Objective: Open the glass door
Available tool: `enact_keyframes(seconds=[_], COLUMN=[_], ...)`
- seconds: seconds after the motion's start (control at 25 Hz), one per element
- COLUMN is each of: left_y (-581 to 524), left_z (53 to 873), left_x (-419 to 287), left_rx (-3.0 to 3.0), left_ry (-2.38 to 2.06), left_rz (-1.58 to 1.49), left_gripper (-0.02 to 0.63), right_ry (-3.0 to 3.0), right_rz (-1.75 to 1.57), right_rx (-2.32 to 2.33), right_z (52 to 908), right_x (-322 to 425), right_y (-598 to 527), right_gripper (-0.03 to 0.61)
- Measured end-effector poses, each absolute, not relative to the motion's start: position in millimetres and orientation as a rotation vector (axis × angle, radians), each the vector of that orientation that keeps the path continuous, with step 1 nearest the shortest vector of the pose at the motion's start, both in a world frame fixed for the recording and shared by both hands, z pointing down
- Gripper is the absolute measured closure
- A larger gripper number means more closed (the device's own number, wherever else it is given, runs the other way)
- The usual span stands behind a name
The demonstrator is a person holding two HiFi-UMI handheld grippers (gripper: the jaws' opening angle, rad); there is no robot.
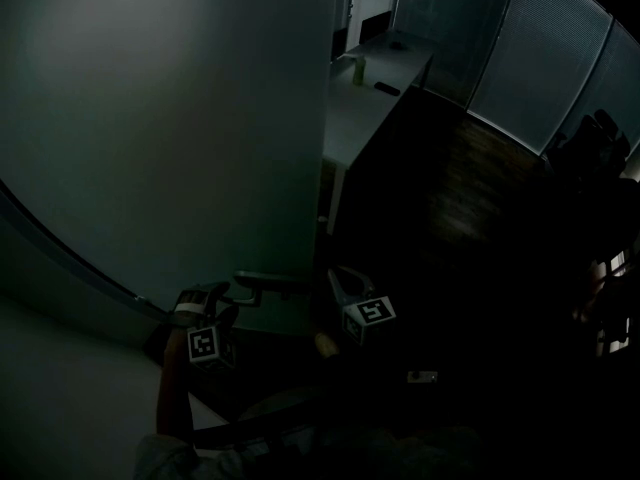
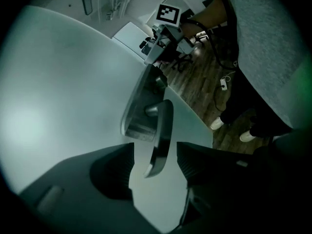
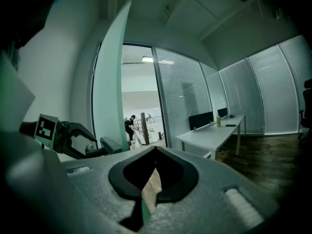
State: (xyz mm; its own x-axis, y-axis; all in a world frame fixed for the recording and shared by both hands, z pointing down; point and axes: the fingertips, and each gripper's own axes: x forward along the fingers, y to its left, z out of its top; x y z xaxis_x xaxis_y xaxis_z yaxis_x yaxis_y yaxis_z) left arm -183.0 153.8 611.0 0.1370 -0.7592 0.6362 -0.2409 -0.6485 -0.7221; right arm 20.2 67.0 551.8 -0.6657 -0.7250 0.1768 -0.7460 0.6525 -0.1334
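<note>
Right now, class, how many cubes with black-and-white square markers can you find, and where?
2. One black-and-white marker cube rides on the left gripper, at the curved metal door handle; the other cube on the right gripper, beside it. None seems hidden.

Grippers: two, the left gripper (image 2: 155, 149) and the right gripper (image 3: 154, 152). Marker cubes: two, the left cube (image 1: 204, 345) and the right cube (image 1: 369, 312). Glass door (image 1: 170, 118): one. Lever handle (image 2: 161, 135): one on this face, on one metal plate (image 2: 138, 108). White desk (image 1: 360, 108): one. Bottle (image 1: 358, 68) on it: one. Small dark items on the desk: two, a near item (image 1: 387, 89) and a far item (image 1: 398, 44). Dark screens: two, a near screen (image 3: 201, 119) and a far screen (image 3: 223, 112). White shoes: two, a left-hand shoe (image 2: 217, 124) and a right-hand shoe (image 2: 245, 137). Distant person (image 3: 129, 126): one. Ceiling light (image 3: 148, 59): one. The chairs at the dark right side can't be counted.
</note>
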Motion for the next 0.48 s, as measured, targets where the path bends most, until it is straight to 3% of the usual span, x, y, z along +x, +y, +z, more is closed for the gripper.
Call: enact_keyframes(seconds=[0.48], left_y=[168], left_z=[584], left_x=[-163], left_rx=[-2.323], left_ry=[1.135], left_rz=[-1.229], left_gripper=[0.37], right_ry=[-2.748], right_rz=[0.279], right_rx=[1.226], right_z=[560], right_x=[15], right_y=[67], right_gripper=[0.577])
